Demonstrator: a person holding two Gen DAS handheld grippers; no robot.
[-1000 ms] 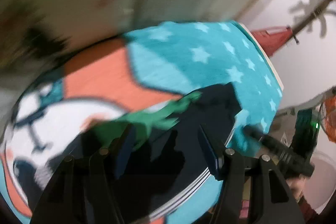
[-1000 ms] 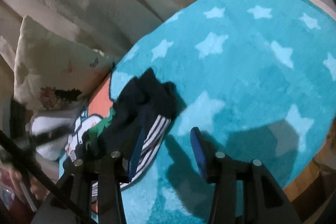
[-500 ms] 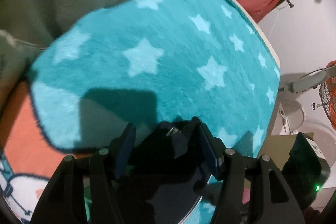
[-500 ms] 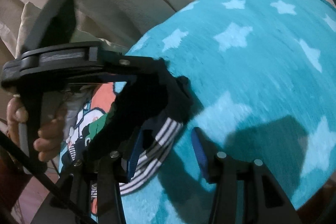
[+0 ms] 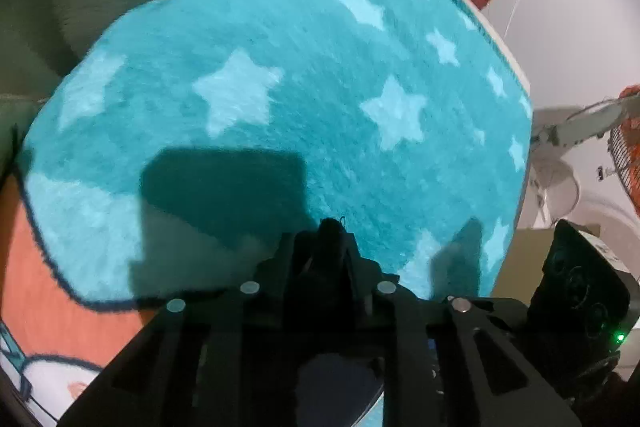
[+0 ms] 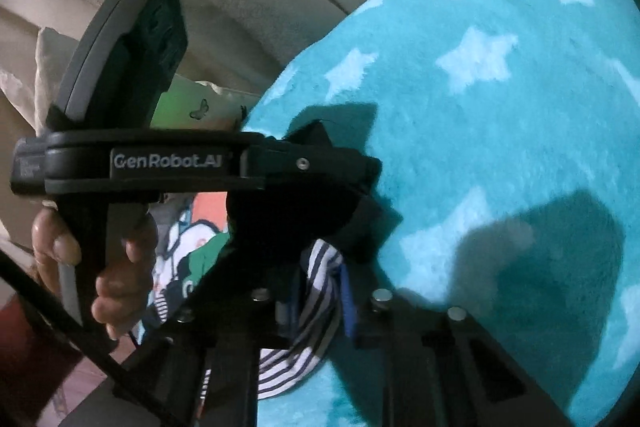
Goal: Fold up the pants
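Both claws are clenched on the pants (image 6: 280, 211), a dark garment with a white-striped side band (image 6: 316, 287) that lies bunched at the near edge of the teal star blanket (image 5: 320, 87) on the bed. The left claw (image 5: 330, 247) has its jaws closed together with a peak of dark cloth squeezed up between them. The right claw (image 6: 316, 291) pinches the striped part just beside it, its blue pads (image 6: 347, 301) close either side of the fabric. In the right wrist view the left tool crosses sideways, held by the person's hand (image 6: 104, 255), and touches the same bunch. The main risk, as I judge it, is that both grips sit on a crumpled wad and not on a clean edge, so lifting may carry several layers together and leave the fold lopsided. With the two claws so near each other, they could also knock together, or one thin pinch could slip free as the cloth is pulled taut.
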